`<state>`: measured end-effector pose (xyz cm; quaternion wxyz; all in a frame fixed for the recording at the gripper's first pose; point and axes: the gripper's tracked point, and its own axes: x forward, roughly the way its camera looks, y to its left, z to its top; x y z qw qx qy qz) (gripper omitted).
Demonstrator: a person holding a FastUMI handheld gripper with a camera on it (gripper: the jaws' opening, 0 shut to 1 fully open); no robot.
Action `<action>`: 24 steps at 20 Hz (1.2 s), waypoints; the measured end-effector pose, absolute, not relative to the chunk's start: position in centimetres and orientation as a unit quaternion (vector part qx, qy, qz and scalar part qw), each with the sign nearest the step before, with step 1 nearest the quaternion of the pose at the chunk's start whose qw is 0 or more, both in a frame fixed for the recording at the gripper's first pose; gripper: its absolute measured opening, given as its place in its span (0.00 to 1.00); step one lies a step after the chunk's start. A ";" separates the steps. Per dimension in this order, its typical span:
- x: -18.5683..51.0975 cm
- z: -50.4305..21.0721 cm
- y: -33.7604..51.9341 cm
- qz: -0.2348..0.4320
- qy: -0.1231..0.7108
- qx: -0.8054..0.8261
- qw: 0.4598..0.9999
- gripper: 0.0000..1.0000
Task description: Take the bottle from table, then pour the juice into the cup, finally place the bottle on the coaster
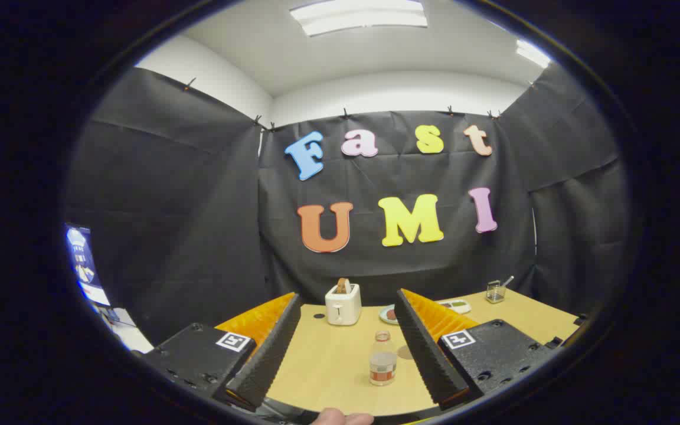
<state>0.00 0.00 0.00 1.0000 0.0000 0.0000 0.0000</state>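
A small clear bottle point(383, 360) with a pale cap and a label stands upright on the wooden table point(328, 360), between my fingers and closer to the right one. My gripper point(349, 304) is open, both fingers apart from the bottle. A round brownish coaster point(405, 352) lies flat just behind the bottle, partly hidden by the right finger. A glass cup point(495, 291) with a spoon in it stands far back on the right, beyond the right finger.
A white toaster point(343, 304) with a slice of bread in it stands at the back middle. A plate point(388, 314) with food and a flat tray point(457, 306) lie right of it. A small dark disc point(319, 316) sits left of the toaster. A fingertip point(340, 418) shows at the near table edge.
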 end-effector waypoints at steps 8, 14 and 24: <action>0.0 -0.6 0.7 0.006 0.003 0.000 1.000 1.00; 0.0 -0.6 0.4 0.005 0.001 0.001 1.000 1.00; 0.5 -2.4 -0.4 -0.009 0.014 -0.001 1.000 1.00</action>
